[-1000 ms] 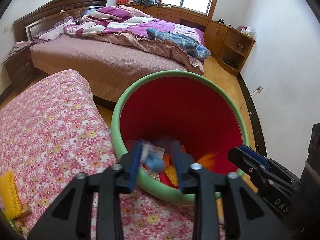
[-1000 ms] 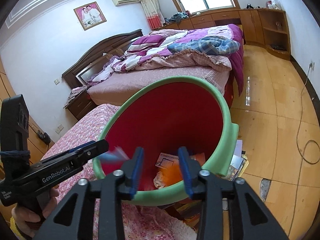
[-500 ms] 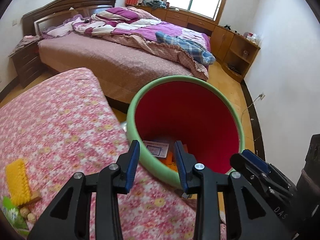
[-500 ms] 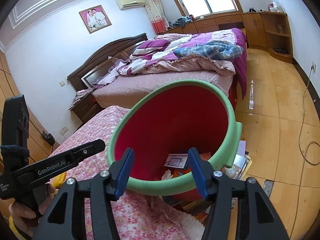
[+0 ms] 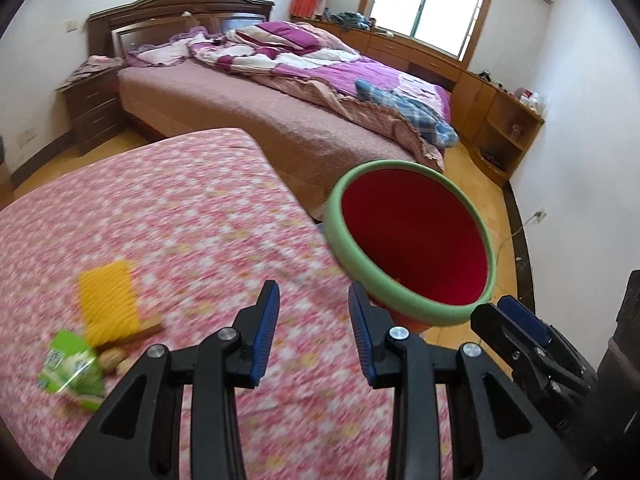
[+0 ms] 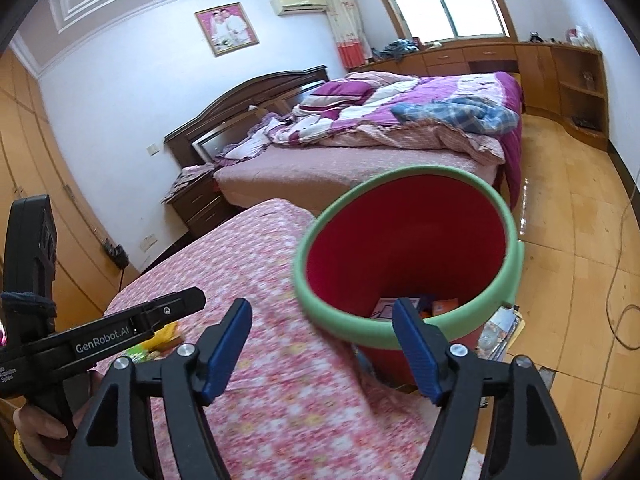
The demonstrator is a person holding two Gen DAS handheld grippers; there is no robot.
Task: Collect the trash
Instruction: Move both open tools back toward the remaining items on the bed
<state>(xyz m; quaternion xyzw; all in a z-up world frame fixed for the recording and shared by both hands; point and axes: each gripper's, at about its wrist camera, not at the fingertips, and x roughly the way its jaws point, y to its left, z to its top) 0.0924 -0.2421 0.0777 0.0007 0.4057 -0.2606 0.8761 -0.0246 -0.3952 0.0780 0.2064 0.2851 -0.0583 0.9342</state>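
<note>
The red bin (image 5: 416,240) with its green rim (image 5: 400,307) stands on the wooden floor (image 6: 580,248) just beside the edge of the flowered pink cover (image 5: 160,216). In the left wrist view it sits at about 2 o'clock from the left gripper (image 5: 313,330); in the right wrist view it fills the middle, directly at 12 o'clock from the right gripper (image 6: 326,350). Down inside it lie paper scraps and an orange wrapper (image 6: 446,305).

More trash is on the cover, at 9 o'clock from the left gripper: a green packet (image 5: 72,368), blurred, touching a yellow brush (image 5: 108,300) with a wooden base, and 2 small brown lumps (image 5: 114,362) between them, too blurred to name.

The left gripper's blue pads (image 5: 264,332) stand a narrow way apart, with nothing between them, over the cover. The right gripper's jaws are opening, already wide, and nothing is between them; its right pad (image 6: 416,354) overlaps the near rim of the bin in the picture.

A hand (image 6: 40,436) grips the left tool's handle at 8 o'clock in the right wrist view. Magazines (image 6: 498,332) lie on the floor by the bin's foot. Beyond, at 12 o'clock, stands a large bed (image 5: 280,116) with purple bedding (image 5: 320,64) and a blue plaid cloth (image 5: 404,108).
</note>
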